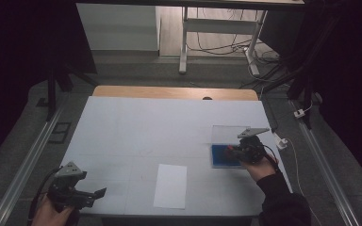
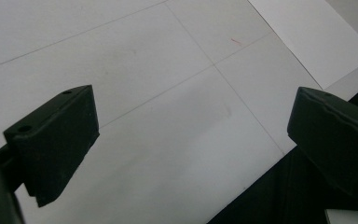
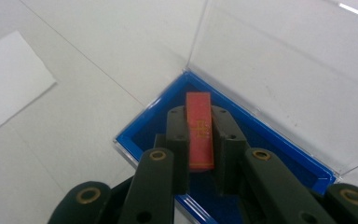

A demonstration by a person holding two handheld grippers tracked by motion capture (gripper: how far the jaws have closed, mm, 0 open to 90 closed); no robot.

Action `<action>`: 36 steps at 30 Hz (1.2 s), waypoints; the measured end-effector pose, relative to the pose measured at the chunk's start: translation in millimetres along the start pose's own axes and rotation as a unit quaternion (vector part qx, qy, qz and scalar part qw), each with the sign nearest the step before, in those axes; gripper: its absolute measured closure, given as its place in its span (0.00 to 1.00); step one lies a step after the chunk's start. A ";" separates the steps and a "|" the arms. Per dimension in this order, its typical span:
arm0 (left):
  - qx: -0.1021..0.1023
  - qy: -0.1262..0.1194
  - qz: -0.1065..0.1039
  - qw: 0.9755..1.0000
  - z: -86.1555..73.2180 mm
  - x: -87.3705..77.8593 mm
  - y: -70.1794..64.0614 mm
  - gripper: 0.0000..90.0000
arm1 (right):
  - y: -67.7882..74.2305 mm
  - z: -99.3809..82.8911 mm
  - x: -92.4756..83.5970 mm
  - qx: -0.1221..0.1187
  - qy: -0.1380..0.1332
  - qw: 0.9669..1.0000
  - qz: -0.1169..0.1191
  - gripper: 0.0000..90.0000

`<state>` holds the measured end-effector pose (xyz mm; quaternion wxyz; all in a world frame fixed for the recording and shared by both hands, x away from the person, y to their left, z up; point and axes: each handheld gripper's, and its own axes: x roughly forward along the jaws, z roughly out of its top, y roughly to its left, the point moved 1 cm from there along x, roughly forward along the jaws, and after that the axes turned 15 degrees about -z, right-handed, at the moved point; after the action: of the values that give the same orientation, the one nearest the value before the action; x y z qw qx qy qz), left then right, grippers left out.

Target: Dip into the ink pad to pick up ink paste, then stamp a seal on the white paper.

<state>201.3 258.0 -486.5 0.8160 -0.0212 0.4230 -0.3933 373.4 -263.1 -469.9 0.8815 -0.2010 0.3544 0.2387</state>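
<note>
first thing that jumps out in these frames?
The red block, clamped between the jaws of the right gripper over the blue-lined tray of a clear case whose lid stands open, at the table's right. Next, the white sheet of paper lying flat near the front edge. The left gripper hangs at the front left corner, jaws wide apart, holding nothing.

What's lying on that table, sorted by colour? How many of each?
Red: 1, the red block, clamped in the right gripper
Blue: 1, the blue-lined case with clear lid open
White: 1, the sheet of paper
Total: 3
</note>
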 end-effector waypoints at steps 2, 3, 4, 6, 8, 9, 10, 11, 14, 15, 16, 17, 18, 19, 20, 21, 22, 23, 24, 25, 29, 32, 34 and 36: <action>0.000 0.000 0.000 1.000 0.0 0.0 0.0 0.02 | 0.4 0.7 -3.0 0.002 -0.006 1.000 0.001 0.89; 0.000 0.000 -0.001 1.000 0.0 -0.1 0.1 0.02 | 0.8 1.2 -4.6 0.004 -0.010 1.000 0.003 0.89; 0.000 0.000 -0.001 1.000 0.0 -0.2 0.2 0.02 | 1.2 1.6 -6.5 0.005 -0.013 1.000 0.004 0.88; -0.001 -0.001 -0.002 1.000 -0.1 -0.3 0.3 0.02 | 2.4 2.6 -10.1 0.008 -0.022 1.000 0.008 0.88; 0.000 -0.001 -0.002 1.000 -0.1 -0.4 0.3 0.02 | 3.9 3.4 -13.6 0.008 -0.028 1.000 0.011 0.89; 0.000 -0.001 -0.002 1.000 -0.1 -0.3 0.2 0.02 | 4.6 3.8 -15.3 0.009 -0.031 0.999 0.012 0.88; 0.000 -0.001 -0.002 1.000 -0.1 -0.3 0.1 0.02 | 5.2 4.1 -16.7 0.008 -0.033 0.999 0.013 0.88; 0.000 -0.001 -0.002 1.000 -0.1 -0.3 0.1 0.02 | 6.0 4.4 -17.9 0.008 -0.035 0.999 0.015 0.88; 0.000 -0.001 -0.002 1.000 -0.1 -0.4 0.3 0.02 | 8.0 5.0 -21.0 0.005 -0.037 0.999 0.014 0.89; 0.000 -0.001 -0.002 1.000 -0.1 -0.4 0.3 0.02 | 8.3 5.3 -21.9 0.003 -0.038 0.999 0.014 0.89; 0.000 -0.001 -0.002 1.000 -0.1 -0.4 0.3 0.02 | 8.7 5.6 -22.6 0.003 -0.041 0.999 0.014 0.89; 0.000 -0.001 -0.002 1.000 -0.1 -0.4 0.3 0.02 | 9.1 5.9 -23.7 0.004 -0.043 0.999 0.015 0.88; 0.000 -0.001 -0.002 1.000 -0.1 -0.4 0.3 0.02 | 9.4 6.2 -24.6 0.004 -0.046 0.999 0.015 0.88; 0.000 -0.001 -0.002 1.000 -0.1 -0.4 0.3 0.02 | 9.7 6.6 -25.9 0.004 -0.047 0.999 0.015 0.89; 0.000 -0.001 -0.002 1.000 -0.1 -0.5 0.3 0.02 | 10.0 7.0 -27.2 0.004 -0.049 0.999 0.014 0.89; 0.000 -0.001 -0.003 1.000 -0.1 -0.5 0.3 0.02 | 10.2 7.2 -28.2 0.005 -0.052 0.998 0.016 0.89; -0.001 -0.002 -0.003 1.000 0.0 -0.6 0.2 0.02 | 10.1 7.3 -29.1 0.005 -0.054 0.998 0.016 0.88; 0.000 -0.002 -0.003 1.000 0.0 -0.5 0.1 0.02 | 10.3 7.3 -29.7 0.005 -0.055 0.998 0.016 0.89; 0.000 -0.001 -0.003 1.000 0.0 -0.3 0.0 0.02 | 10.5 7.1 -29.9 0.005 -0.054 0.998 0.016 0.89; 0.000 -0.001 -0.002 1.000 0.0 -0.3 -0.1 0.02 | 10.6 6.9 -30.0 0.002 -0.052 0.999 0.015 0.89; -0.001 -0.002 -0.003 1.000 -0.3 -0.7 0.5 0.02 | 10.8 6.8 -30.1 -0.004 -0.051 0.999 0.014 0.89; -0.001 -0.002 -0.005 1.000 -0.4 -0.7 0.7 0.02 | 11.9 7.9 -30.5 -0.001 -0.058 0.998 0.019 0.89; 0.000 -0.002 -0.003 1.000 -0.4 -0.8 0.4 0.02 | 13.7 8.7 -31.6 -0.002 -0.062 0.998 0.020 0.89; 0.000 -0.001 -0.003 1.000 -0.4 -0.7 0.1 0.02 | 15.5 9.7 -32.6 -0.005 -0.064 0.998 0.022 0.89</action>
<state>200.9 258.7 -486.3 0.8155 -0.0227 0.4218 -0.3957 349.1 -254.7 -442.9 0.8958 -0.1819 0.3002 0.2725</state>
